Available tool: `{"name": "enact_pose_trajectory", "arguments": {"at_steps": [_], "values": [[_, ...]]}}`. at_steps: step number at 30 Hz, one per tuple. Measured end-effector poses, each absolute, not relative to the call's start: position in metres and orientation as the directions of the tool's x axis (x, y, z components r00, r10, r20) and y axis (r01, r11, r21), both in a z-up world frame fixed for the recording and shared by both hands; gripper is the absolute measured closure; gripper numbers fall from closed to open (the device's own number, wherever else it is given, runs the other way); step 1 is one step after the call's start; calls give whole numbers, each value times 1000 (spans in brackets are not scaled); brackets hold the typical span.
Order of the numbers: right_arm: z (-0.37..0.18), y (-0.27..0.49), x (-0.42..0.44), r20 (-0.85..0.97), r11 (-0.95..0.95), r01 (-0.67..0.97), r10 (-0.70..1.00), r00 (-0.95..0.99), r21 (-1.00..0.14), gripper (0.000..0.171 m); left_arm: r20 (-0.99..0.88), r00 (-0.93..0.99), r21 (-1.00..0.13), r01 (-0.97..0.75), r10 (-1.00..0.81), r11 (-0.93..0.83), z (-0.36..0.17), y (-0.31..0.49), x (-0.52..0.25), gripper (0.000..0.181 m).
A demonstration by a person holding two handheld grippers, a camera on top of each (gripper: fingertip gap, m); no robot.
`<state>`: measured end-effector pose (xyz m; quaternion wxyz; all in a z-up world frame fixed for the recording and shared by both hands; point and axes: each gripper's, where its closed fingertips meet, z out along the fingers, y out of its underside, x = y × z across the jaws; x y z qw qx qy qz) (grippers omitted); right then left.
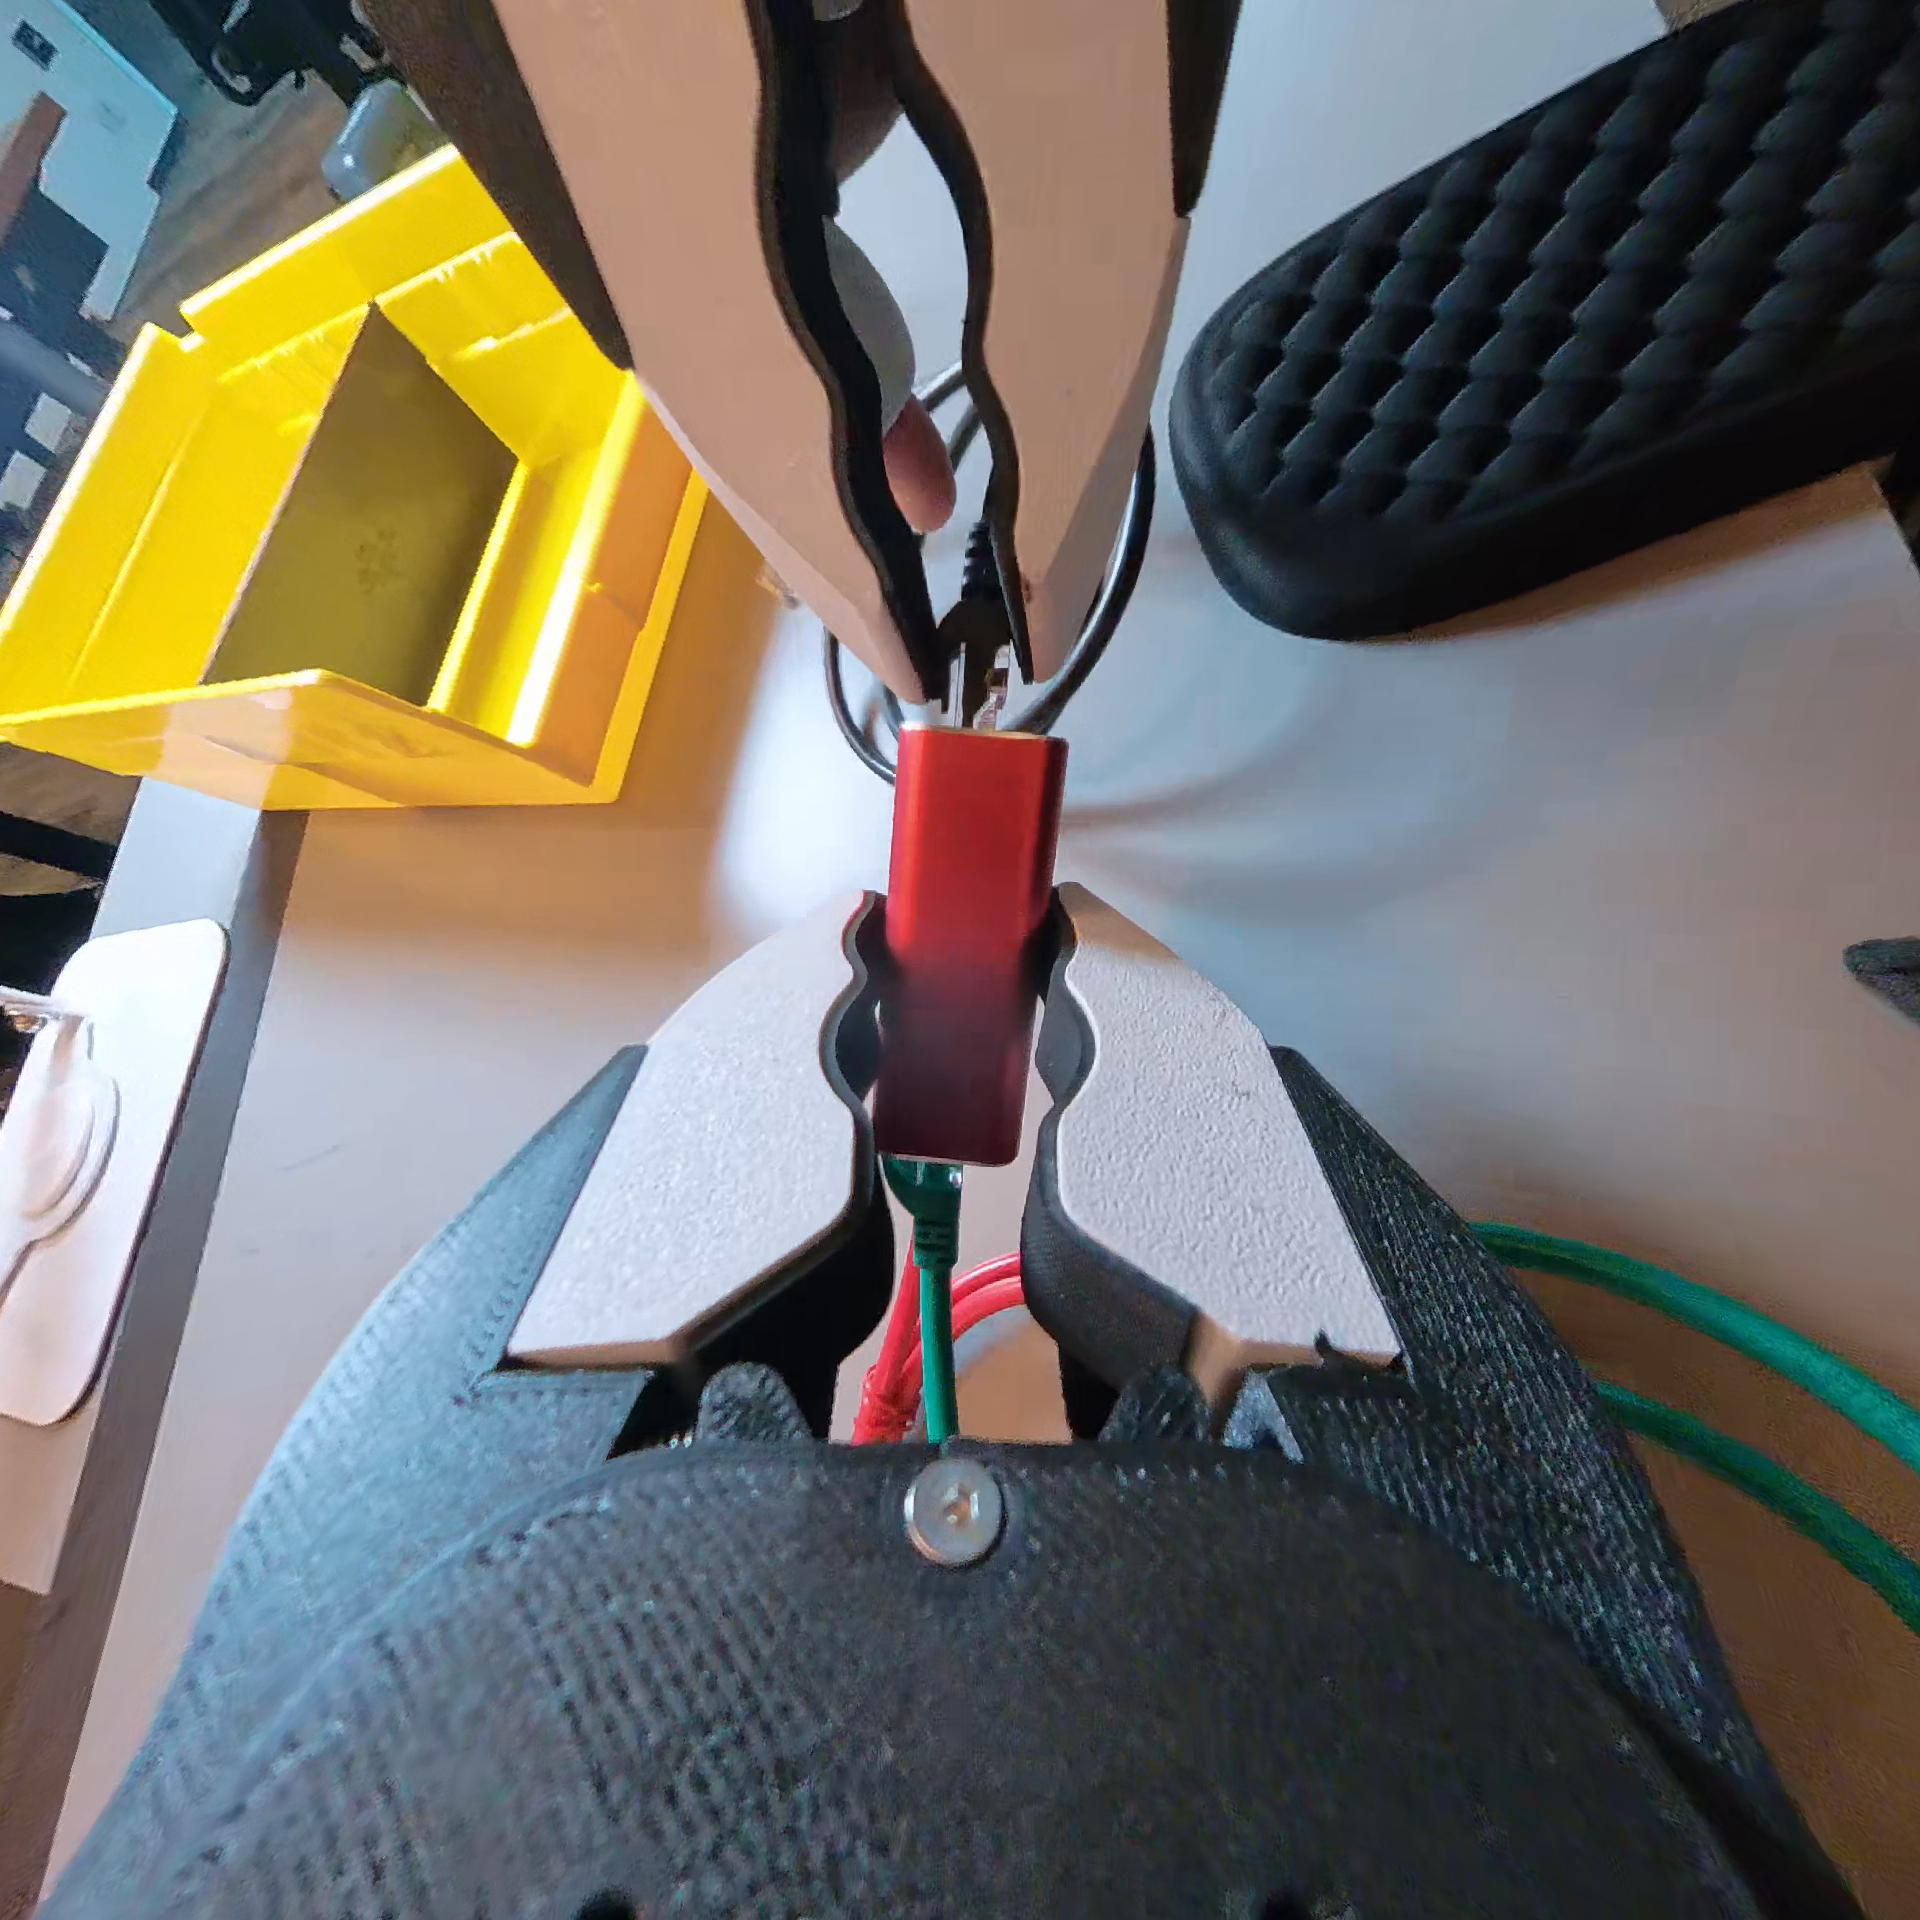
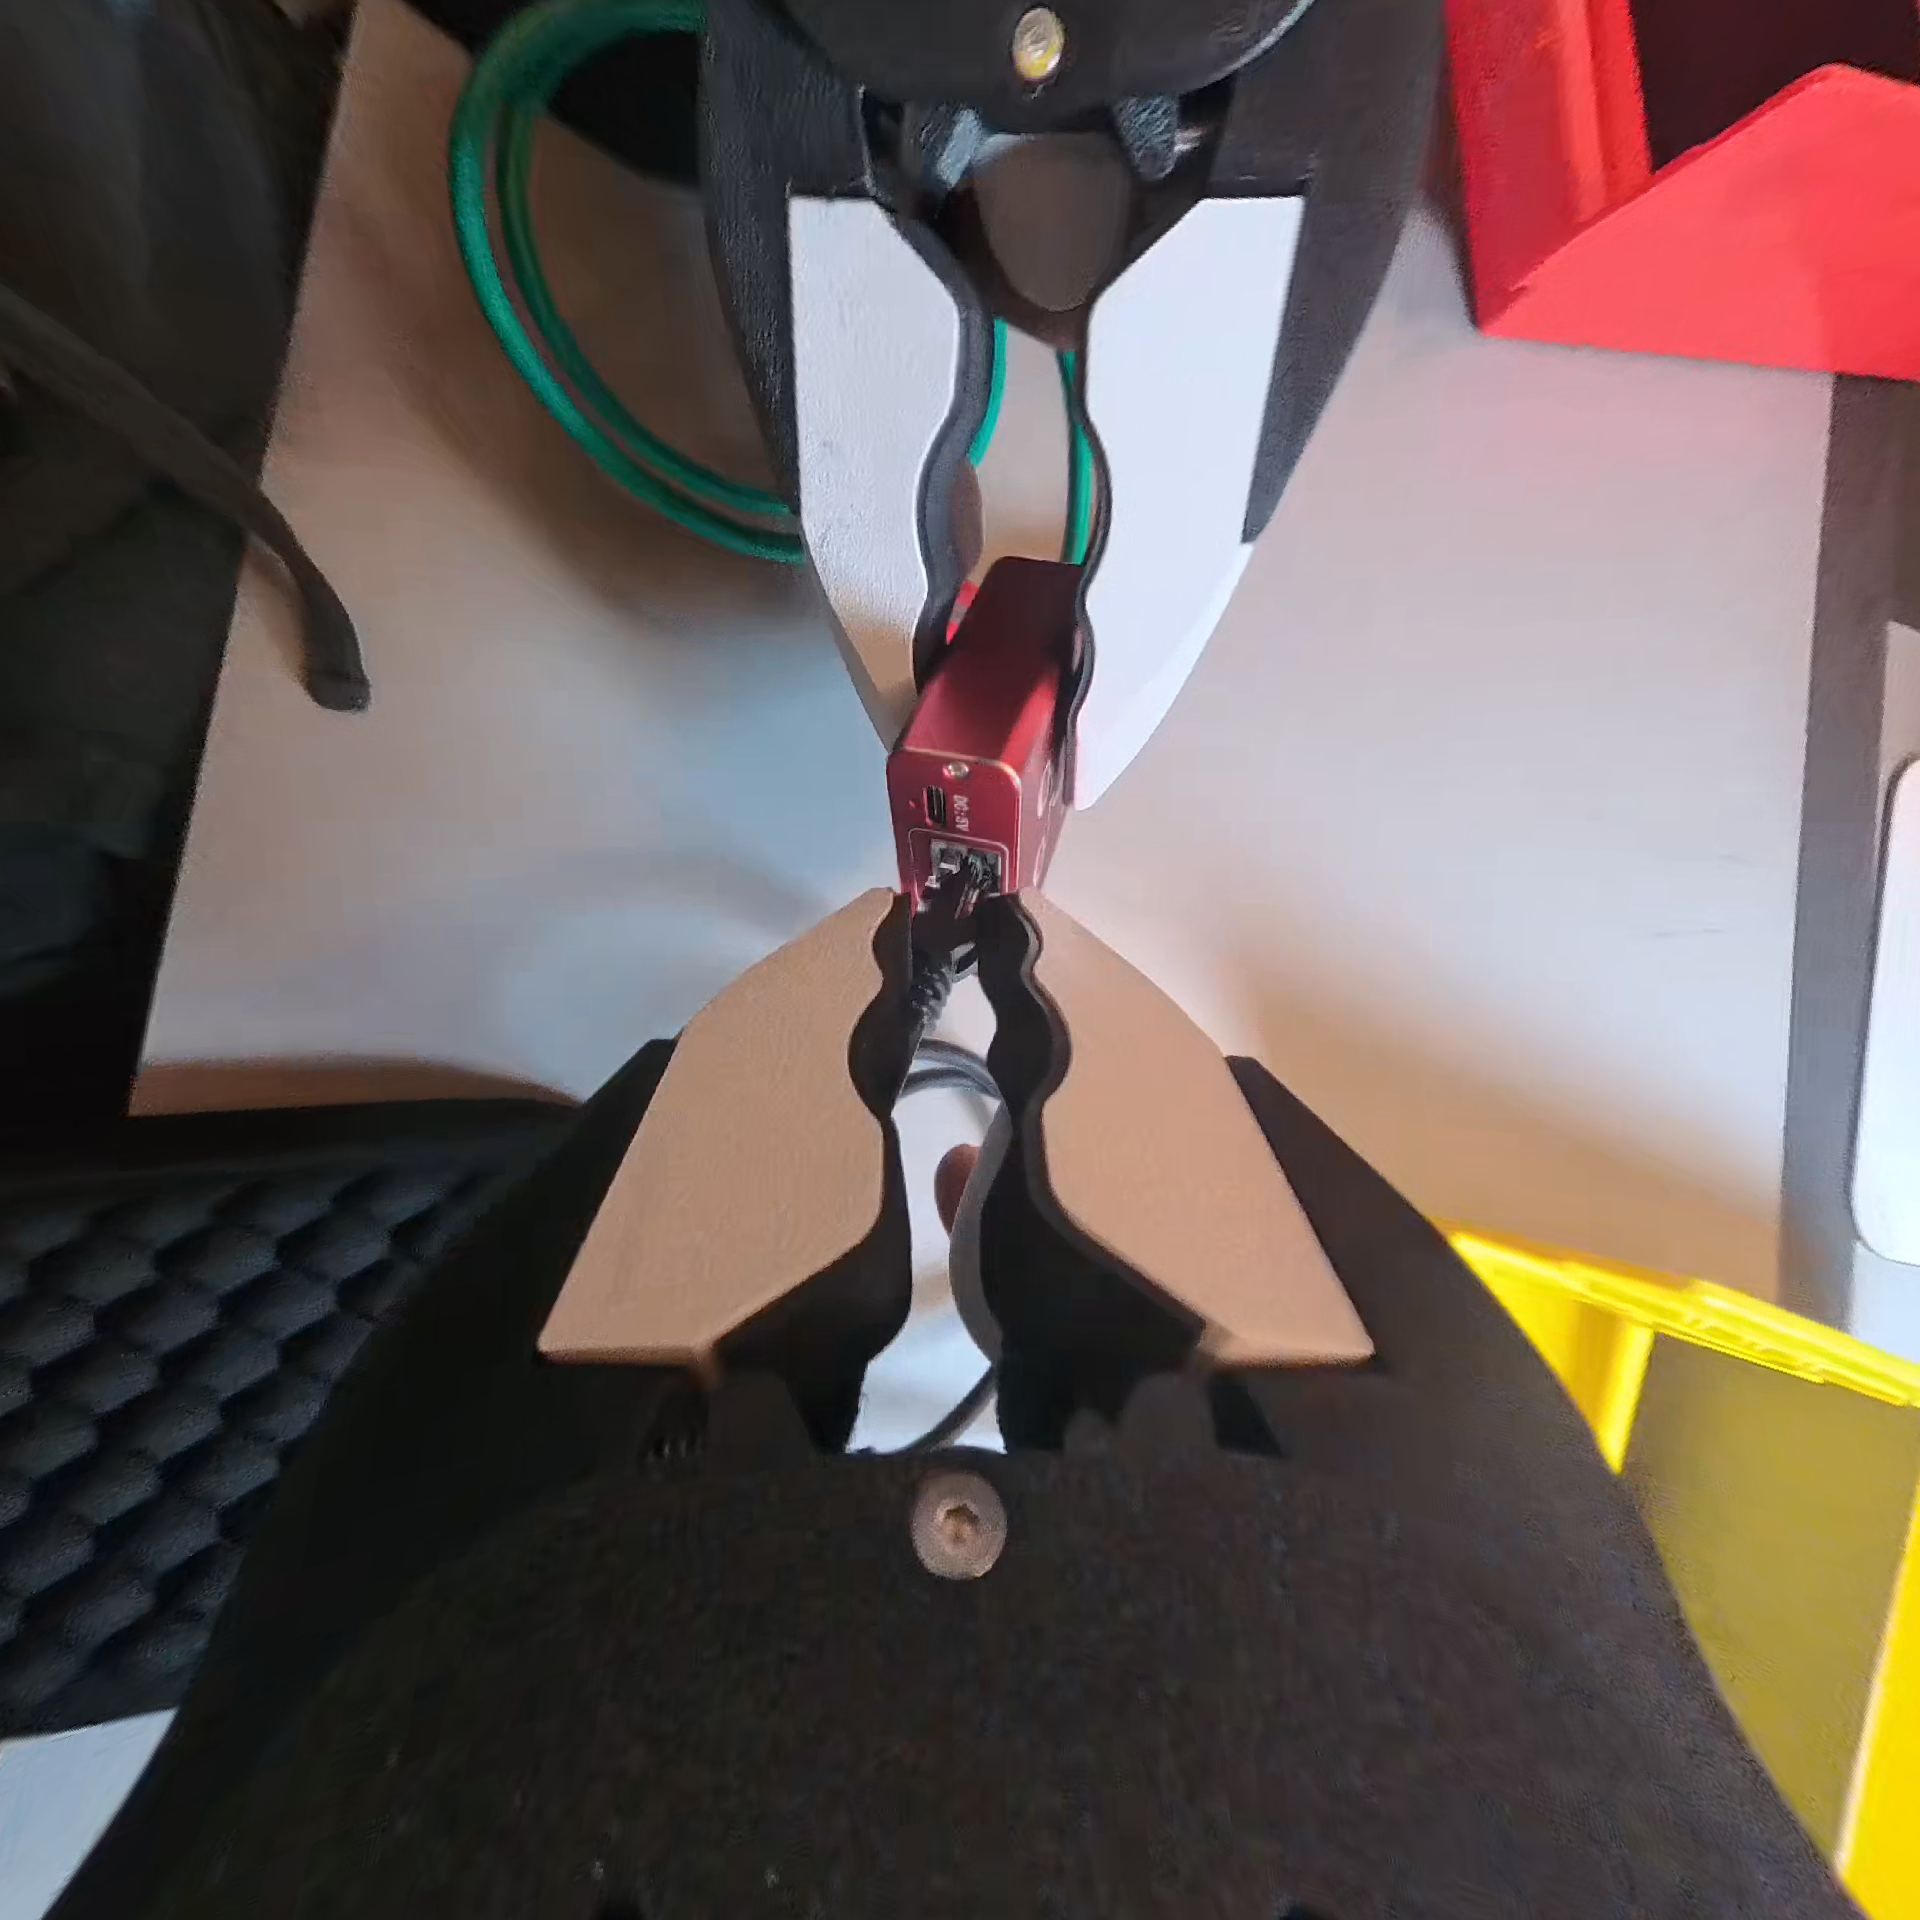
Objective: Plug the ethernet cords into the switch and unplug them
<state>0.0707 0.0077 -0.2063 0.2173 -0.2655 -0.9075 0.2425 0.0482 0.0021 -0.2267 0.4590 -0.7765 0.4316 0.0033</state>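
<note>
While the left gripper (image 1: pixel 961 920) is clamping the switch (image 1: pixel 971 935), the right gripper's (image 2: pixel 956 904) fingers are pinching a black plug (image 2: pixel 951 894) at 12 o'clock; only the right wrist view is showing the ports.

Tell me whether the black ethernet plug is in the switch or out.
In, or nearly: the black plug sits in a port on the red switch, pinched by the right gripper. Whether it is fully latched cannot be told.

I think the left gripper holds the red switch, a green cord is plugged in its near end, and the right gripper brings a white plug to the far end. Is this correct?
Not quite: the plug in the right gripper is black, not white, as the right wrist view shows. The rest holds: the left gripper clamps the red switch, with the green cord in its near end.
</note>
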Motion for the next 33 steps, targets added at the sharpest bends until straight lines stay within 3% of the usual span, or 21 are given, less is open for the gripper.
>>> {"name": "enact_pose_trajectory", "arguments": {"at_steps": [1,3,5,11,19,25,29,33], "values": [[-204,8,73,241,721,383,599,-764,-578,159,-408,627,-707,-677,-663,-206,-226,2,47,154],[-188,-6,91,88,606,388,607,-789,-695,160,-506,652,-611,-733,-564,-298,-238,10,4,154],[-183,11,94,222,644,364,645,-732,-672,159,-412,743,-715,-623,-528,-318,-230,4,-16,154],[-116,56,92,390,603,328,757,-525,-728,159,-429,786,-782,-570,-444,-253,-190,2,-29,154],[-49,151,52,689,717,375,686,-232,-588,158,-378,832,-835,-496,-406,-239,-190,2,-39,154],[-64,197,22,816,753,477,566,-118,-454,158,-364,849,-854,-468,-383,-226,-191,2,-46,154],[-42,208,17,798,732,433,601,-46,-527,158,-327,864,-876,-430,-383,-221,-193,3,-50,154],[-22,219,18,867,773,452,499,-1,-445,157,-323,864,-875,-427,-386,-226,-195,4,-51,154]]}}
